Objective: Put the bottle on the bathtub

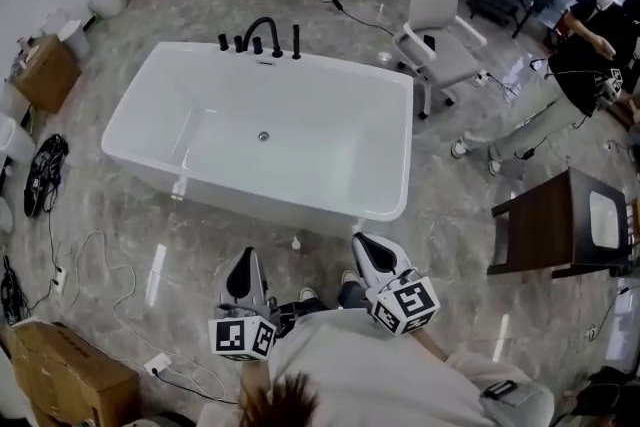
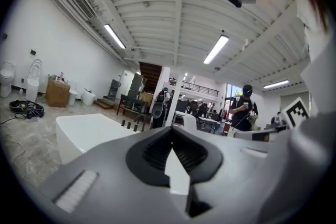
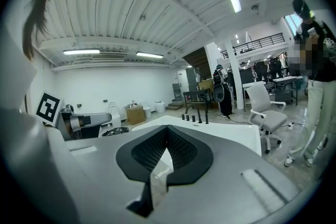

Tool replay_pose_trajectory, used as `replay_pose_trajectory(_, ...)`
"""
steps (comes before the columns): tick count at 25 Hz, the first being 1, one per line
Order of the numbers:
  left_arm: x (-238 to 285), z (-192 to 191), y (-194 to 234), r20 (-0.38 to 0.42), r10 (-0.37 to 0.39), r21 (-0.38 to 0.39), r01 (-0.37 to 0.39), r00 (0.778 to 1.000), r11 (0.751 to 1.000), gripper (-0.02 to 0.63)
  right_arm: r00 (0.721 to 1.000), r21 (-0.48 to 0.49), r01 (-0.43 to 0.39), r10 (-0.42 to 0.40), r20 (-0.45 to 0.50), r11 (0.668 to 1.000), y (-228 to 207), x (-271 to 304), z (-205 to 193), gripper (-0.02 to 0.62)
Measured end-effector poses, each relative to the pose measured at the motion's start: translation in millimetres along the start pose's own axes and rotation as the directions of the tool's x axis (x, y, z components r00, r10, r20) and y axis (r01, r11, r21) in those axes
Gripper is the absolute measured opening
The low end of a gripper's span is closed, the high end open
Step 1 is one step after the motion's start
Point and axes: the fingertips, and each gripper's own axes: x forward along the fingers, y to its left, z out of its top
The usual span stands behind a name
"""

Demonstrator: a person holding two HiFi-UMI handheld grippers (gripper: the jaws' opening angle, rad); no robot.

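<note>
Bathtub (image 1: 330,115) stands near the left gripper (image 1: 245,257) and right gripper (image 1: 365,243), both pressed together and empty, so unopened they could knock over the unseen bottle.

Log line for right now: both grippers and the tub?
left gripper: shut, holding nothing | right gripper: shut, holding nothing | bathtub: ahead of both, untouched

The left gripper (image 1: 244,265) and right gripper (image 1: 369,248) point roughly level, side by side, jaws closed, empty
</note>
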Motion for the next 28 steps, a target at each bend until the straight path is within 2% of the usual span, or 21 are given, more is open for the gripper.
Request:
replay_pose_trajectory(9,8,-3,-25,-0.014,-0.075,0.003,0.075,0.997,0.997,0.049,1.000,0.003,0.022,-0.023,0.006,1.000,-2,-10,1,-0.002)
replay_pose_trajectory(20,3,-2,-6,-0.026,-0.074,0.003,0.074,0.997,0.997,0.049,1.000,0.003,0.006,-0.006,0.000,1.000,15,5,0,-0.002)
replay_pose_trajectory(28,-6,2,-10,-0.015,-0.096,-0.003,0.096,0.995,0.995,0.049,1.000,-0.027,0.000,0.000,-0.010,1.000,25,-4,1,-0.002)
